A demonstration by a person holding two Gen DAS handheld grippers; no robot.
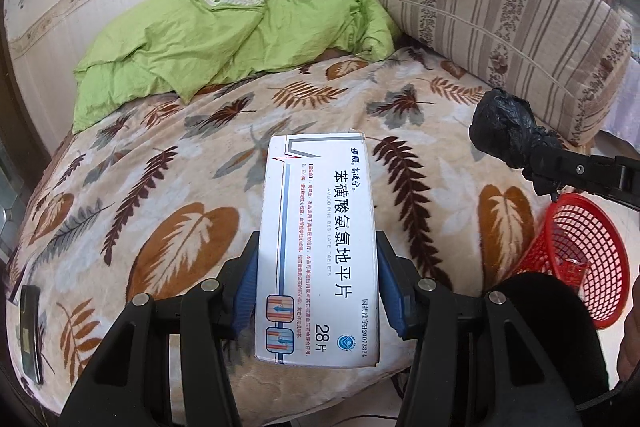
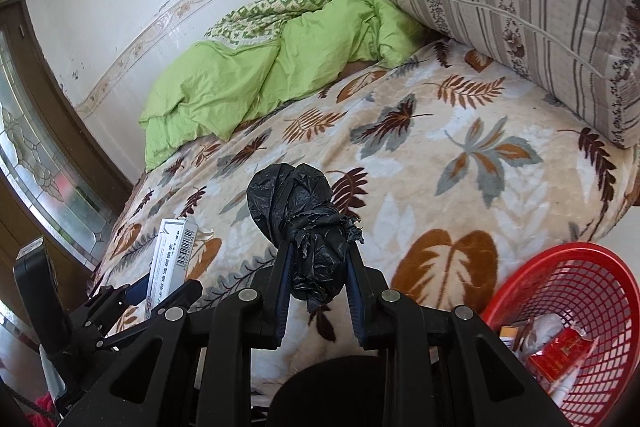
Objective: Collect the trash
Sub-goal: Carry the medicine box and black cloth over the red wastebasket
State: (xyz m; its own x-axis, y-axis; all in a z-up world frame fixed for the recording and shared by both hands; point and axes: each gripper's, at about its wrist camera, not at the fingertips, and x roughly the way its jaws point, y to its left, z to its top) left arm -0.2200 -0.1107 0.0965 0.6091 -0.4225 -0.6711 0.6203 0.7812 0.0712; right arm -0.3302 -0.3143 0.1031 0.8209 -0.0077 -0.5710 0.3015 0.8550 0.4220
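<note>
Leaf-patterned bedding covers the bed [image 1: 168, 187] in front of you, with a green quilt [image 1: 224, 43] bunched at the far side and a striped cushion [image 1: 500, 19] at the far right. Your left gripper [image 1: 318, 281] has its jaws clamped on a white medicine box [image 1: 318, 247]. Your right gripper [image 2: 318, 287] grips a knotted black plastic bag [image 2: 300, 211]. At the near right, beside the bed, a red mesh basket [image 2: 592, 279] holds some wrappers.

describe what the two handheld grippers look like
Both are black plastic linkage frames with round silver pivot pins. The left gripper and the right gripper each carry blue ribbed pads on the inner faces of their fingers. No sleeves or cables clearly show.
</note>
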